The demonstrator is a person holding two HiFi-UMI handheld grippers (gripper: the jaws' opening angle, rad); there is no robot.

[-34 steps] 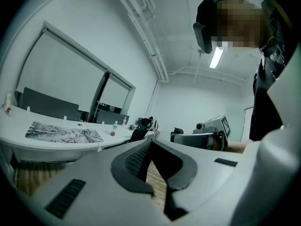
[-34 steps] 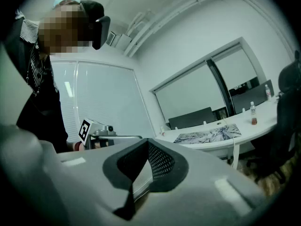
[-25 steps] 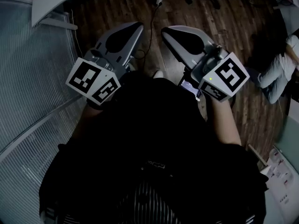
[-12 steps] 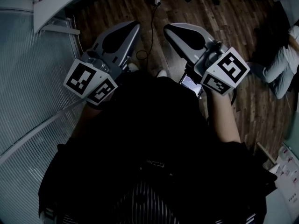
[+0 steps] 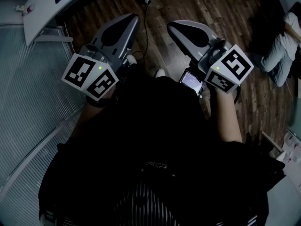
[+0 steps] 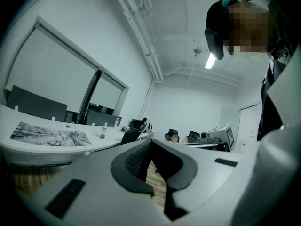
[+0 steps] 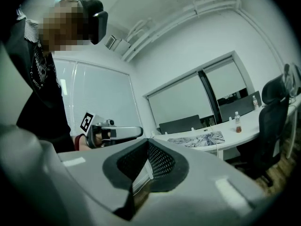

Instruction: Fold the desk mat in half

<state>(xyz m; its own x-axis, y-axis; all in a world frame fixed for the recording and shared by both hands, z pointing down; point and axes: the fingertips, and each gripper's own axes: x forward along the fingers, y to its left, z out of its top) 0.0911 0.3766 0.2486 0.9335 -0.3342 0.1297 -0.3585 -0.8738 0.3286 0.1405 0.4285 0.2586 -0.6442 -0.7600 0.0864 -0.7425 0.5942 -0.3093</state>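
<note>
The left tongs (image 6: 149, 143) and right tongs (image 7: 147, 143) are both pinched narrow on nothing, over the wooden floor (image 5: 225, 13). The desk mat (image 6: 49, 133) lies flat along the tabletop's (image 6: 42, 148) near edge, well apart from them.

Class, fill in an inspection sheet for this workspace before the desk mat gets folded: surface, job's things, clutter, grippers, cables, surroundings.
Surface: white table, some way off from both grippers.
Job's things: desk mat lying flat and unfolded on the table.
Clutter: small bottle on the table beside the mat.
Grippers: left gripper and right gripper both shut, holding nothing, over the floor.
Cables: one cable trailing across the wood floor.
Surroundings: office chair; a seated person to the right.
</note>
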